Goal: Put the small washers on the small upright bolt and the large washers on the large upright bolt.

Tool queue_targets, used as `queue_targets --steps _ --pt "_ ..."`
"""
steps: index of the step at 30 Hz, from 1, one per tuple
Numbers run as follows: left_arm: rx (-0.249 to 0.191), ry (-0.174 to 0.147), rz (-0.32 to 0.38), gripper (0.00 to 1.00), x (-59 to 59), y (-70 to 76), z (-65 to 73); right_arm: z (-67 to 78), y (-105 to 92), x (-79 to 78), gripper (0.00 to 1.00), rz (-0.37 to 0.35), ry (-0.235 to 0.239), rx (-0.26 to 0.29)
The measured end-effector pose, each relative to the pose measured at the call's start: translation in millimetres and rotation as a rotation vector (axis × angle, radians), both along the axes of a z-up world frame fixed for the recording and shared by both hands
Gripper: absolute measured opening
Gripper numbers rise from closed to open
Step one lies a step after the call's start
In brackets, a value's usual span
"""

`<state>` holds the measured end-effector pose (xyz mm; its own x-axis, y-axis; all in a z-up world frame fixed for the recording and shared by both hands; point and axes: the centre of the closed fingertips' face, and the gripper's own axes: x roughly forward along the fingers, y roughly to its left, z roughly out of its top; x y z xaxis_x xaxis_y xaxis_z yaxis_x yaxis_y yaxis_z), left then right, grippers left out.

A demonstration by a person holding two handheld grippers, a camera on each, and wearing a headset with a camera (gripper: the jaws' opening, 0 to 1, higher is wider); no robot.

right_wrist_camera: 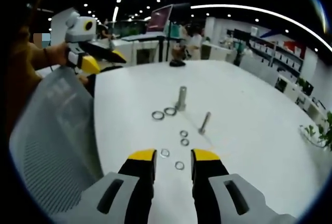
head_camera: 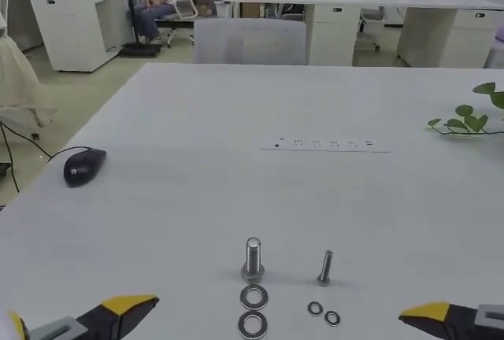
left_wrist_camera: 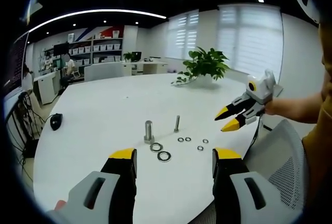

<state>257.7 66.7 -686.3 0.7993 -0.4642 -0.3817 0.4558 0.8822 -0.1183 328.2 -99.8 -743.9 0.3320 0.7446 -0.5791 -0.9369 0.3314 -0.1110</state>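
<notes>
Right gripper view: four small washers [right_wrist_camera: 184, 142], head view two; left tongs [left_wrist_camera: 175, 154] wide, right tongs [right_wrist_camera: 174, 155] narrow.

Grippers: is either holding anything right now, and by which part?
Nothing is held. The left gripper and right gripper both have open, empty jaws; the washers lie on the table.

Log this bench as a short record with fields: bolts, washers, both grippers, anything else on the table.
large bolt: upright on the table, no washer on it
small bolt: upright, right of the large bolt in the head view, no washer on it
large washers: two, flat, in front of the large bolt
small washers: four, flat, near the small bolt
left gripper: fingers open, empty
right gripper: fingers open, empty
other: mouse, plant
</notes>
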Motion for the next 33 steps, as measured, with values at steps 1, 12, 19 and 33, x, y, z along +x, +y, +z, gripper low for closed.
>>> queue_targets --steps 1,12,19,33 --pt "0.0 -0.001 -0.001 0.58 0.2 -0.4 0.2 -0.5 0.3 0.5 0.28 0.009 -0.001 -0.008" --pt "-0.006 -0.005 0.004 0.58 0.5 1.8 1.3 -15.7 1.8 7.1 0.27 0.12 -0.019 -0.155" --pt "-0.009 -0.008 0.011 0.58 -0.2 2.8 1.6 -32.3 0.1 7.0 0.27 0.236 -0.015 -0.279" --pt "-0.011 -0.006 0.012 0.58 -0.3 4.0 -0.9 -55.8 -1.6 9.5 0.22 0.415 0.052 -0.456"
